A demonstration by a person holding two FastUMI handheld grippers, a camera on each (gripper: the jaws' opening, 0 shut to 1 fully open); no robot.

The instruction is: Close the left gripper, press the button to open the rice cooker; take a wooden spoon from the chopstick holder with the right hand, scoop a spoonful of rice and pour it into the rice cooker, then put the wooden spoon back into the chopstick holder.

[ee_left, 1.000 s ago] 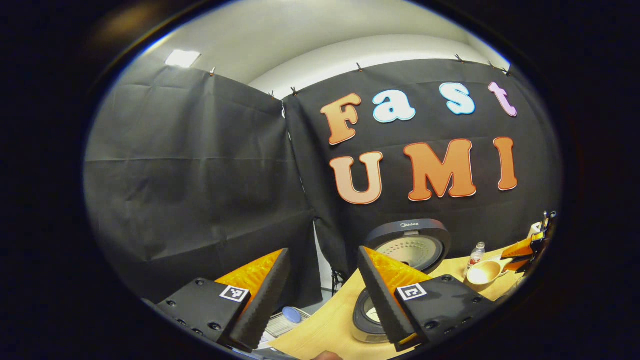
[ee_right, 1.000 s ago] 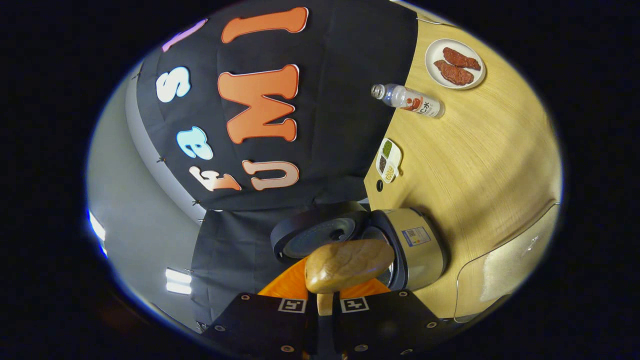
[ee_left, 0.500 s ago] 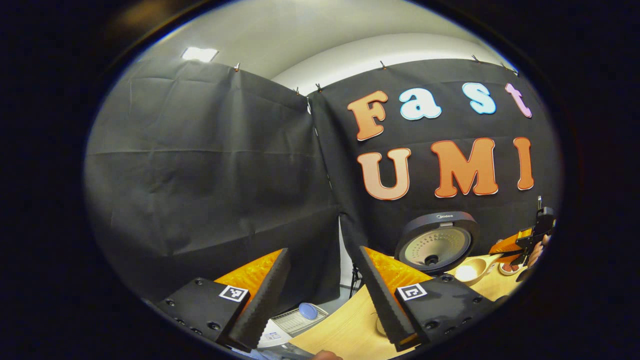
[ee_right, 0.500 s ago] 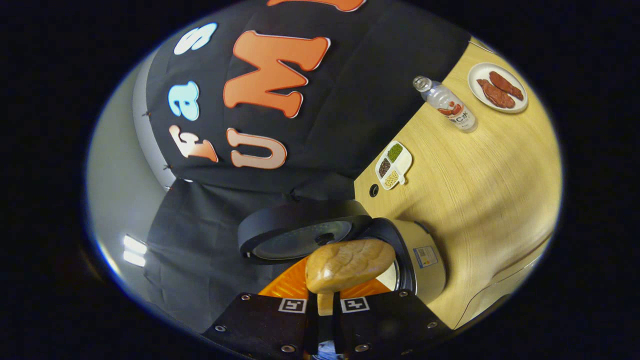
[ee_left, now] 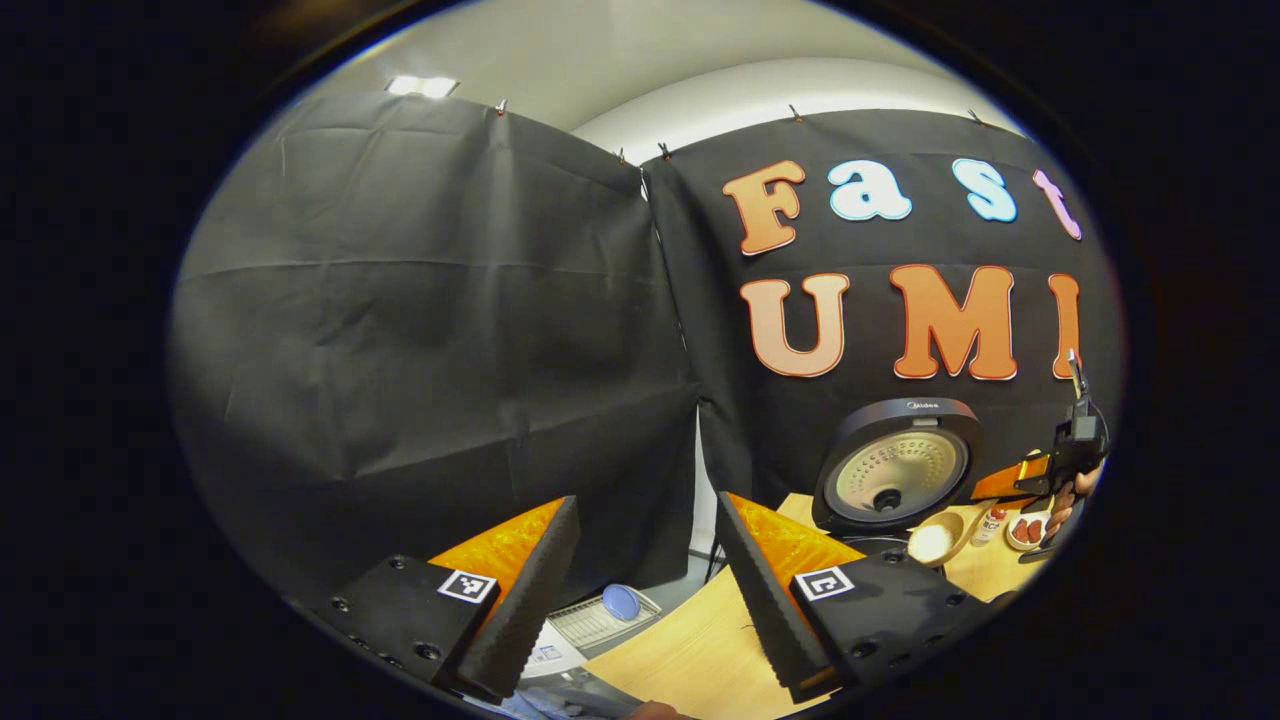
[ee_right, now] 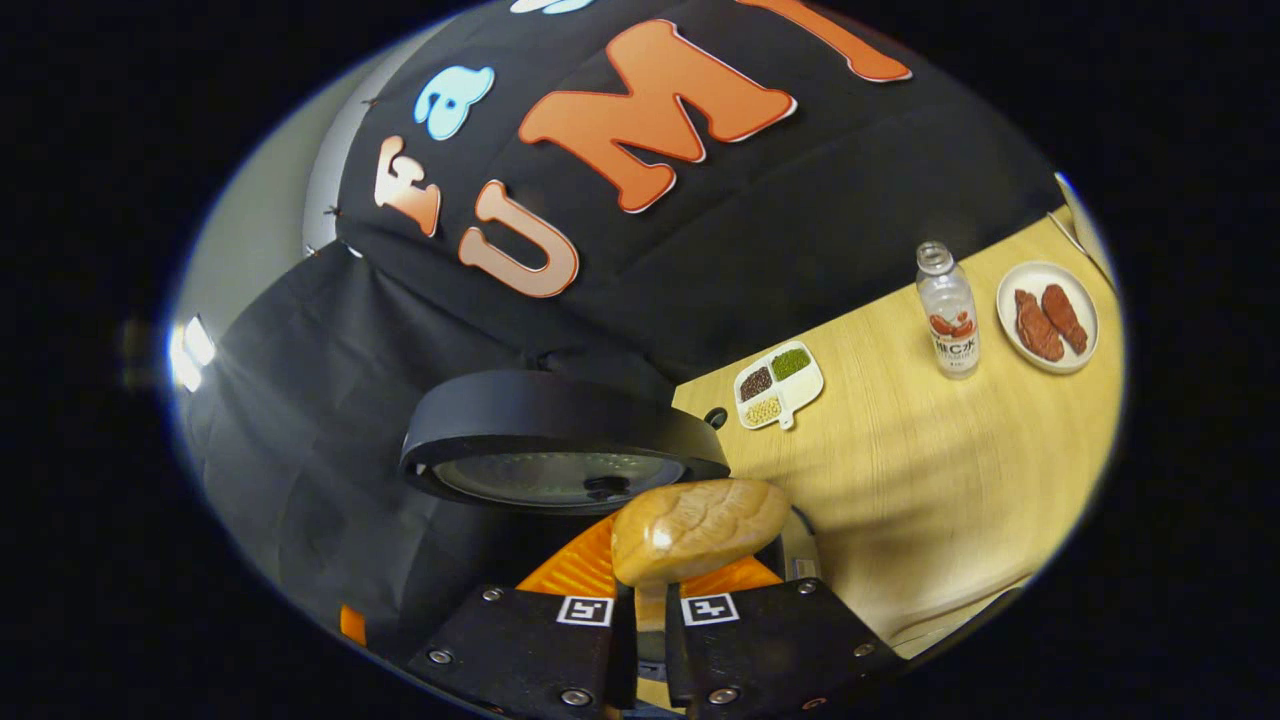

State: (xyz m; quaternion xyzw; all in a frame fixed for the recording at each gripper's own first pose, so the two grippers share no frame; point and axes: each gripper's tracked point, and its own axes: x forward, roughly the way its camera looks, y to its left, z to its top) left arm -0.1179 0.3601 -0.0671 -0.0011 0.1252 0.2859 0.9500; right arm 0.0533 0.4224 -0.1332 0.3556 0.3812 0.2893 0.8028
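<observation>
The rice cooker (ee_left: 895, 468) stands on the table with its round lid (ee_right: 560, 440) raised. In the left gripper view my left gripper (ee_left: 647, 505) is open with nothing between its fingers, well left of the cooker. My right gripper (ee_right: 648, 585) is shut on the wooden spoon (ee_right: 700, 525) by its handle. The spoon's bowl (ee_left: 935, 540) hangs in front of the lid, just over the cooker's mouth. Its hollow looks pale; I cannot tell whether rice lies in it. The left gripper view also shows the right gripper (ee_left: 1000, 485) and the hand holding it.
On the wooden table (ee_right: 930, 480) stand a divided dish of beans (ee_right: 780, 385), a small bottle (ee_right: 948, 310) and a plate with two pieces of meat (ee_right: 1047, 317). Left of the table edge (ee_left: 690, 650), lower down, a grey rack holds a blue object (ee_left: 620, 600).
The right gripper has rolled with the spoon, so the table went from steeply tilted to nearly level in its view. The left gripper turned left; the cooker slid right in its view.
</observation>
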